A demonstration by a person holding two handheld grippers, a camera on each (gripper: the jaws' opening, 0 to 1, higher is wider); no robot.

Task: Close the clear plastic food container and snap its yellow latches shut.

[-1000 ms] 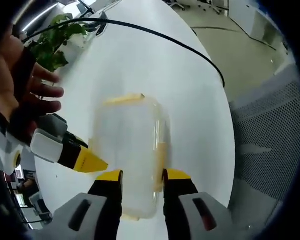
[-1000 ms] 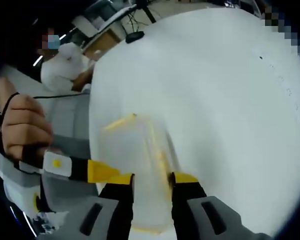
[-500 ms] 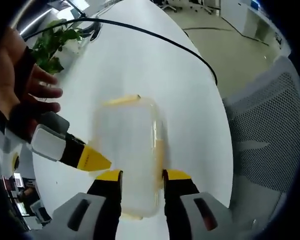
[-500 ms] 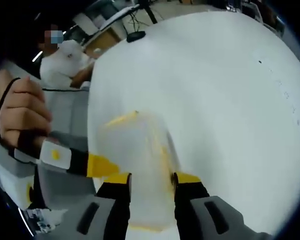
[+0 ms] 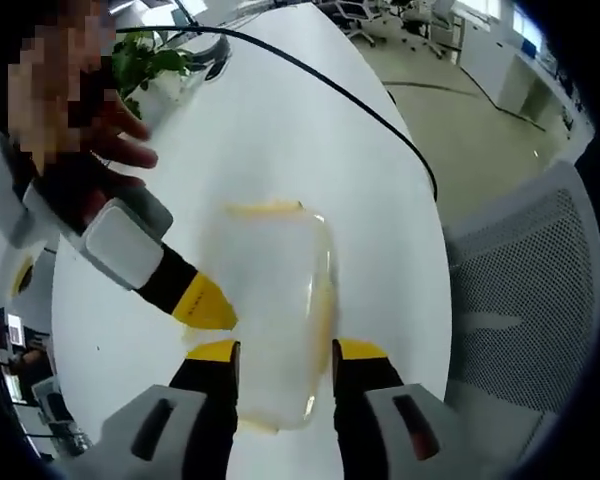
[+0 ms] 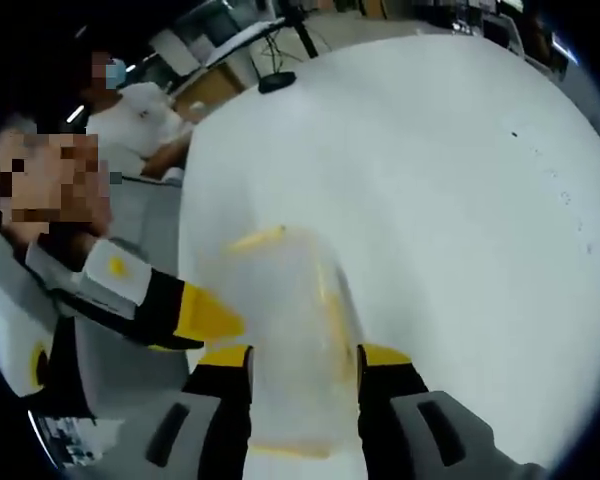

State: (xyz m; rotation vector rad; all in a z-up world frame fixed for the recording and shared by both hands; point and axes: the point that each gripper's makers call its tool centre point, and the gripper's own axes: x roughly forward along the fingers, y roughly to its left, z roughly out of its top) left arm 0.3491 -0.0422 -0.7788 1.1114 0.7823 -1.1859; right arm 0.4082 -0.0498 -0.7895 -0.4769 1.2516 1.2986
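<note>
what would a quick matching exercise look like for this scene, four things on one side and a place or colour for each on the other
Things:
1. clear food container
2. black cable
3. potted plant
4. mesh office chair

Places or colours:
A. green leaves at the far end of the white table
B. grey, beside the table
C. between the left gripper's yellow-tipped jaws
D. curving across the table top

Pairs: 1-C, 2-D, 3-A, 4-B

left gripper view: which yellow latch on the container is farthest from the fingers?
The short latch across the far end of the container. The long side latch runs down toward the right finger, and another sits at the near end between the fingers.
</note>
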